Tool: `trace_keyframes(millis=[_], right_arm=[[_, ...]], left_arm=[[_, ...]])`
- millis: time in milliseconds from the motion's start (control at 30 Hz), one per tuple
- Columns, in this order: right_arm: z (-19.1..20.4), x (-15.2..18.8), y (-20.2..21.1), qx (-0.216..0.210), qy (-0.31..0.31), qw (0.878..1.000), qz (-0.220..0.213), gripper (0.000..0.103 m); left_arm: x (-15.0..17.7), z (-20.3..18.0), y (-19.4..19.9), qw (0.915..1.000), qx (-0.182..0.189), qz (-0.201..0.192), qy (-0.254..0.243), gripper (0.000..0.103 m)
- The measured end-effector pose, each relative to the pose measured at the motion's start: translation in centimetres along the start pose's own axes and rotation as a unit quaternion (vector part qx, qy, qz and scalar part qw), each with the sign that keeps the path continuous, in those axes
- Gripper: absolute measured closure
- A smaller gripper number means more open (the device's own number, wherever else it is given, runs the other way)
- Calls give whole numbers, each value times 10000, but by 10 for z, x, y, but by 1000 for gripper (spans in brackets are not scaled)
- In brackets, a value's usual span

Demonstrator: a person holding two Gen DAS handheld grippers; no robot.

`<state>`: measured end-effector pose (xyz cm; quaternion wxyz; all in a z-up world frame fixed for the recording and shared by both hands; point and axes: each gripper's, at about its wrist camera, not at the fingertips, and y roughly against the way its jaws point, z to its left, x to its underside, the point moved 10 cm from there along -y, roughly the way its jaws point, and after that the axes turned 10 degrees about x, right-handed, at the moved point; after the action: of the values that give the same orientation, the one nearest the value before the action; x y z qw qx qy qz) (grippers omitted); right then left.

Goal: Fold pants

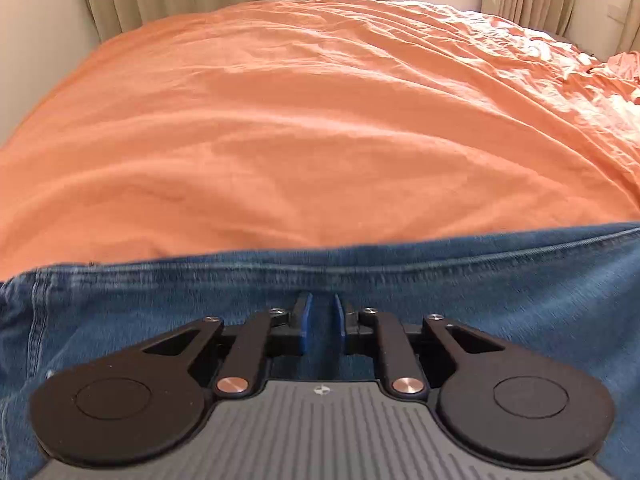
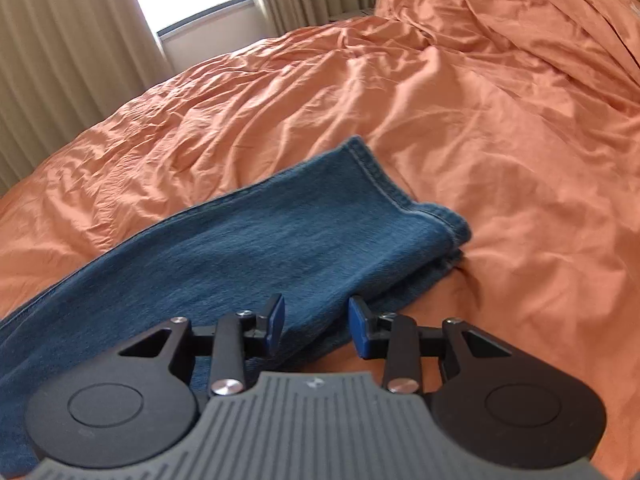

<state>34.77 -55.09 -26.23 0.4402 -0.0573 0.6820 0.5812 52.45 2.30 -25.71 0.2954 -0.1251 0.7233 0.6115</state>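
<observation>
Right wrist alone shows pants (image 2: 280,248) hem.

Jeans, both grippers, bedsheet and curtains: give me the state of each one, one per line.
Jeans: lying flat on the bed, legs stacked, hems together.
Left gripper: narrow gap between the pads, over the denim; grip unclear.
Right gripper: open, over the jeans' edge, holding nothing.
Bedsheet: spread over the bed, wrinkled.
Curtains: drawn apart, window showing between them.
</observation>
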Motion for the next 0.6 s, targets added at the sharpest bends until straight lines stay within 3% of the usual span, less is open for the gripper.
trace_keyframes(millis=[133, 267, 400, 533, 600], right_arm=[[82, -8, -2, -732, 627, 9952, -166, 70], [182, -3, -22, -1323, 1446, 9805, -135, 71], [263, 15, -53, -1747, 1567, 9715, 344, 71], [307, 24, -83, -1256, 2064, 9701, 243, 68], [315, 21, -93, -1103, 2033, 9725, 263, 67]], left_arm=[[-8, -1, -17, 9998, -177, 45, -66, 92], [-14, -4, -22, 9994, -293, -56, -173, 95], [-19, -1, -26, 9996, -276, -76, -35, 97], [-22, 1, -23, 9994, -282, -183, 42, 97], [-29, 1, -12, 9987, -243, -417, 148, 96]])
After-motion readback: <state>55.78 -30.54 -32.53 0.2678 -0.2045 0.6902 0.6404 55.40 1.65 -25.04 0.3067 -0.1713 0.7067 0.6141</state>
